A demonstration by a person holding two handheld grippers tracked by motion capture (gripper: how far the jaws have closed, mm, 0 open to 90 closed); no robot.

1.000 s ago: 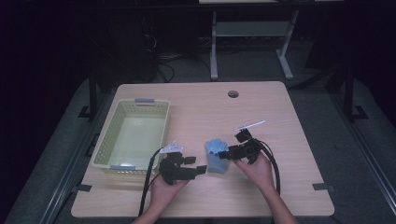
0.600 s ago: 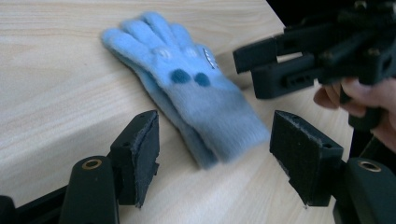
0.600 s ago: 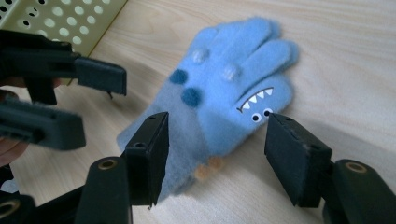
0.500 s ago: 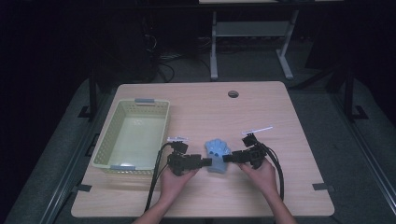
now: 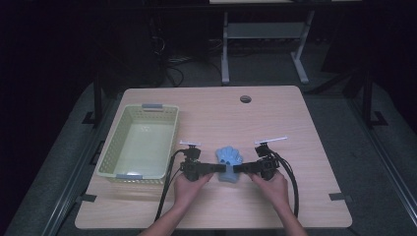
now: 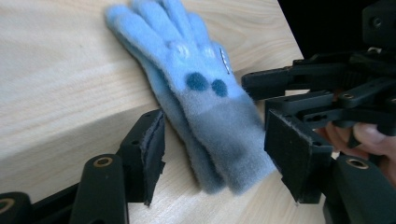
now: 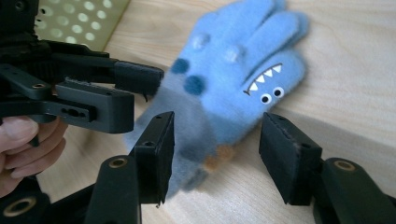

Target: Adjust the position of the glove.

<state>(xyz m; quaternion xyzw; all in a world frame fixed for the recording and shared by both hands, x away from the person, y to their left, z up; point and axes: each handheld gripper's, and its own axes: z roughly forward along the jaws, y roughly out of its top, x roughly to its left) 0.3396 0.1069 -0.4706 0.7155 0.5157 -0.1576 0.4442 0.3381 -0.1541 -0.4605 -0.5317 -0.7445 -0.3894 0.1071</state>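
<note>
Blue fuzzy glove lies flat on the bench near its front edge. Left tongs and right tongs both gape open around its cuff. Yellow-green basket near left edge.

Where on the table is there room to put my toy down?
Bare wood lies between the basket and the round hole, and along the right edge. It is crowded near the front, where both grippers, left and right, close in on the blue glove.
</note>
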